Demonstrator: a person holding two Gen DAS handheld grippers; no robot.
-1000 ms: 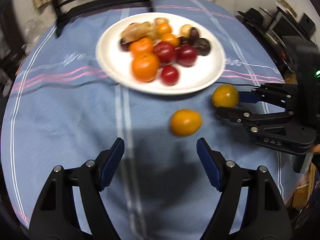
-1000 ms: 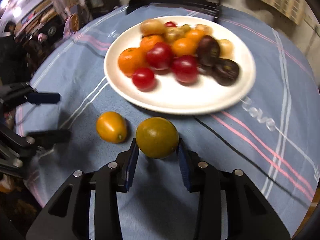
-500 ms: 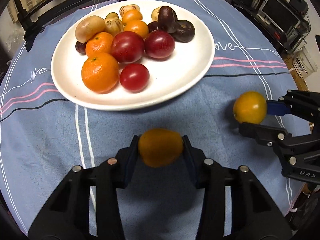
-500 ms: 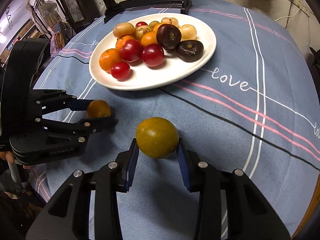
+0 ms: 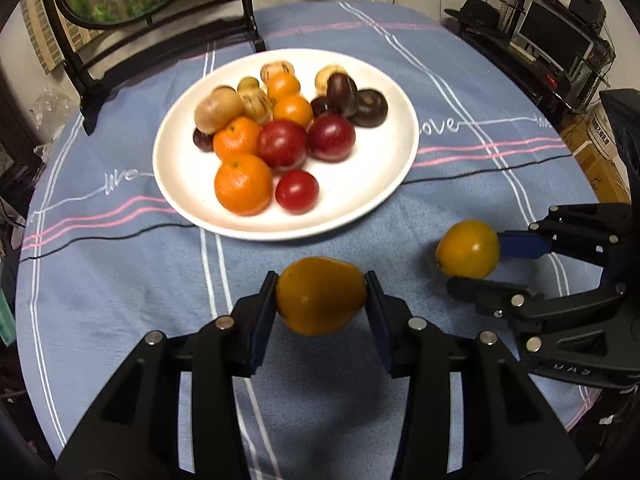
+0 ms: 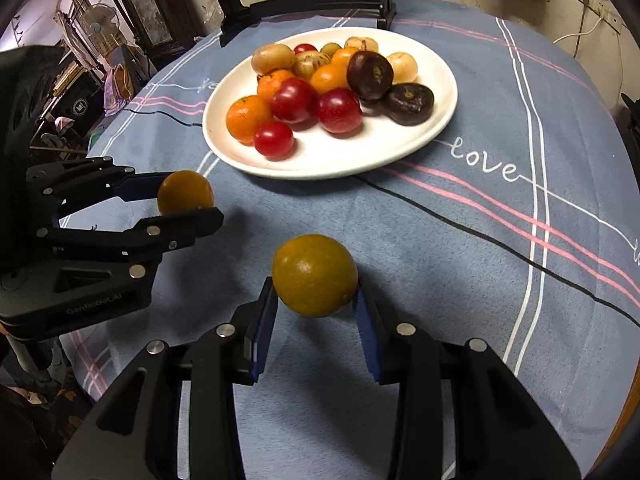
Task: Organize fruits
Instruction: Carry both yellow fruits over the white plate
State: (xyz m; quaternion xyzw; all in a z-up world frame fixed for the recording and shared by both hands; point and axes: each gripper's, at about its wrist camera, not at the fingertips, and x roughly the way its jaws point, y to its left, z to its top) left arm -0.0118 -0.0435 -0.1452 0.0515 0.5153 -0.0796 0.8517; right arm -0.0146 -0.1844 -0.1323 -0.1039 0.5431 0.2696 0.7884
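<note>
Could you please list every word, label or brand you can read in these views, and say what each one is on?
"love": embroidered in white on the blue tablecloth, right of the white plate.
"GenRobot.AI": on the left gripper body, faint.
Right gripper body lettering: upside down, unreadable.
Cardboard box print: too small.
Both held oranges carry no label.

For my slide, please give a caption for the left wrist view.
Left gripper holds a yellow fruit before the white plate.

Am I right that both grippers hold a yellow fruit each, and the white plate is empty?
Not quite. The left gripper and right gripper each hold a yellow fruit, but the white plate is piled with fruit, as the left wrist view shows.
</note>
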